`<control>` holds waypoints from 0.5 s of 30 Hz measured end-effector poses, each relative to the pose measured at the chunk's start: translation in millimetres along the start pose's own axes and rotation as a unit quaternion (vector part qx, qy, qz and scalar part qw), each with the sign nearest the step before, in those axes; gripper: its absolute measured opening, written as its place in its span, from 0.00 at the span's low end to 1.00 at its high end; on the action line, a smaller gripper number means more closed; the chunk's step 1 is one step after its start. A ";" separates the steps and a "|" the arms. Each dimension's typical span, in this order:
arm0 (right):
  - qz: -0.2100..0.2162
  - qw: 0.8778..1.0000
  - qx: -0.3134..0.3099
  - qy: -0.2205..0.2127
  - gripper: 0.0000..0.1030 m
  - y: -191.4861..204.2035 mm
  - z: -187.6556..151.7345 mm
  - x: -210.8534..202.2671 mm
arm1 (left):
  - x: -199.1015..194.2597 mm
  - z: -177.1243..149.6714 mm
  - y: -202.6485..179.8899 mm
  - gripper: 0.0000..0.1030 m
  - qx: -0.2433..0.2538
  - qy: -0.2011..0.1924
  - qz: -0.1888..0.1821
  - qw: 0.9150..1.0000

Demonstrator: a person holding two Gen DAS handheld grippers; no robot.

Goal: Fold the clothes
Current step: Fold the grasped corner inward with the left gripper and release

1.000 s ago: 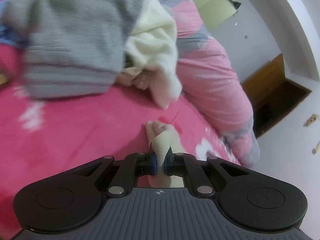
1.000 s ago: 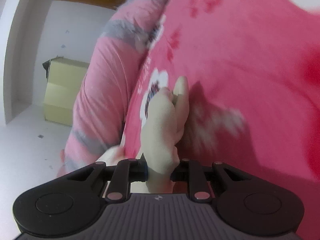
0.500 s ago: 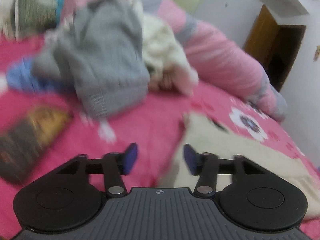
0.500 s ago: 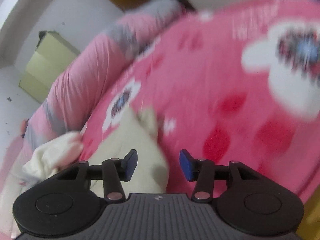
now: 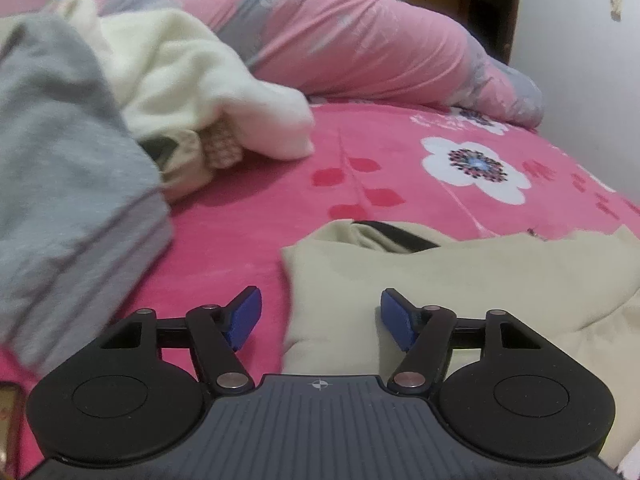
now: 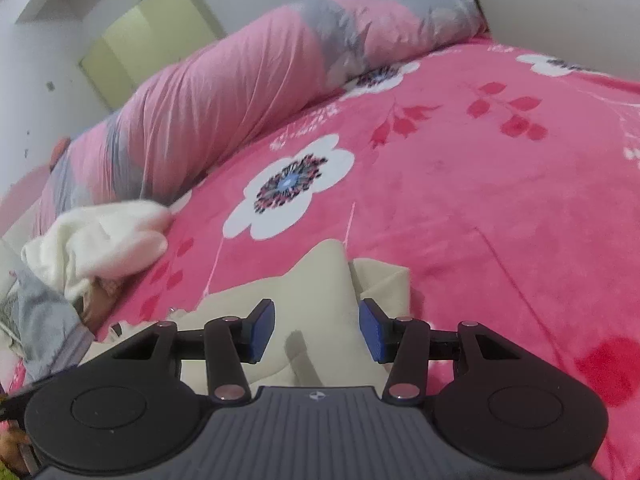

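Lowest in both views, the left gripper, its jaws closing, and the right gripper stood spread, pinching nothing. The beige garment lay flat beneath them; a second before, both pinched it. Careless regrasping could rumple it. The grey sweater filled the left view's left side.

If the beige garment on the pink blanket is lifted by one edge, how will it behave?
The beige garment looks soft and lies creased, so it would probably droop and unfold. It seems thin and likely light. On the fuzzy pink blanket it may drag rather than slide.
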State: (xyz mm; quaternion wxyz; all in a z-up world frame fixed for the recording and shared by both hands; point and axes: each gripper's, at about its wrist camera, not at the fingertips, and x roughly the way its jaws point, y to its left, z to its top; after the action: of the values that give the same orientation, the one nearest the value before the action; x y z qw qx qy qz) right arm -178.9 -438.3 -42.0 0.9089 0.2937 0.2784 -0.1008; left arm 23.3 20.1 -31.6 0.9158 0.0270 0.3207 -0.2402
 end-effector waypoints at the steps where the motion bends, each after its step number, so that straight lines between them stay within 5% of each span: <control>1: 0.013 1.000 -0.005 0.007 0.46 0.6 -1.2 0.6 | -0.1 0.6 -0.6 0.43 0.002 -0.004 -0.001 1.000; 5: 0.040 0.999 -0.028 0.011 0.46 5.6 -2.5 -4.8 | -6.4 -0.5 -5.6 0.29 0.019 -0.029 -0.001 0.999; 9: 0.044 0.998 -0.035 0.000 0.45 5.1 0.9 -6.9 | -14.2 -2.2 -11.8 0.29 0.039 -0.061 -0.027 0.997; 15: 0.037 0.998 -0.043 0.010 0.44 6.0 4.4 14.3 | 6.7 -4.6 -8.3 0.24 0.026 -0.032 -0.030 0.999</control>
State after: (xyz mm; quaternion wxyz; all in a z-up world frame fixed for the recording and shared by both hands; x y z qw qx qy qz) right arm -163.0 -436.3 -44.3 0.9211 0.2651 0.2803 -0.0526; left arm 21.5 10.9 -38.4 0.9169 0.0334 0.2860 -0.2764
